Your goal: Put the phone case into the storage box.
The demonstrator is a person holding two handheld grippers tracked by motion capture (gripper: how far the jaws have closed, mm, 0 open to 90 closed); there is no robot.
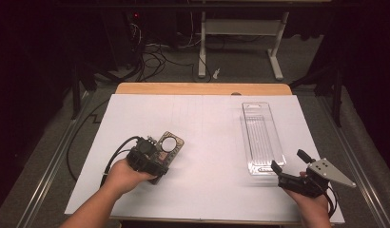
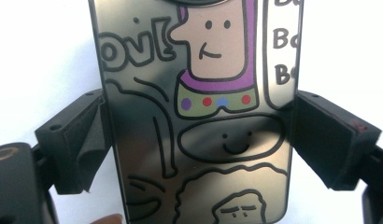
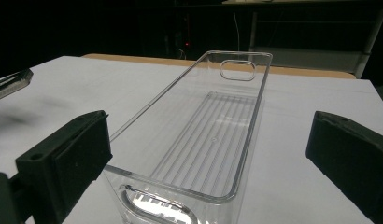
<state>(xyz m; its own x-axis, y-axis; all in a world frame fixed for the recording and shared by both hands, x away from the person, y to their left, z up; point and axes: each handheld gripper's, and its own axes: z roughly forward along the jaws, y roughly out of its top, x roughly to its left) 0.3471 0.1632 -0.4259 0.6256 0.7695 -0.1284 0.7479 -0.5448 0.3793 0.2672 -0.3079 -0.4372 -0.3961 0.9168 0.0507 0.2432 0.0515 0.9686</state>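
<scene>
Both forearms bare, no sleeves. Left tongs [image 1: 165,153]: black boxy body, black cable looping off the back; matte black block jaws with a small screw hole each, left pad's lining peeling. Right tongs [image 1: 289,160]: black body, grey three-cornered plate on top with dark screw dots, thin black cable.

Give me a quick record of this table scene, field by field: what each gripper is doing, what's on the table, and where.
left gripper: shut on phone case, jaws pressing its two long edges
phone case: dark, glossy, cartoon drawings, near left of the table
right gripper: open, jaws wide, facing the bin's near end
clear bin: long, ribbed floor, empty, right side of the table
table: white sheet over wooden top
</scene>
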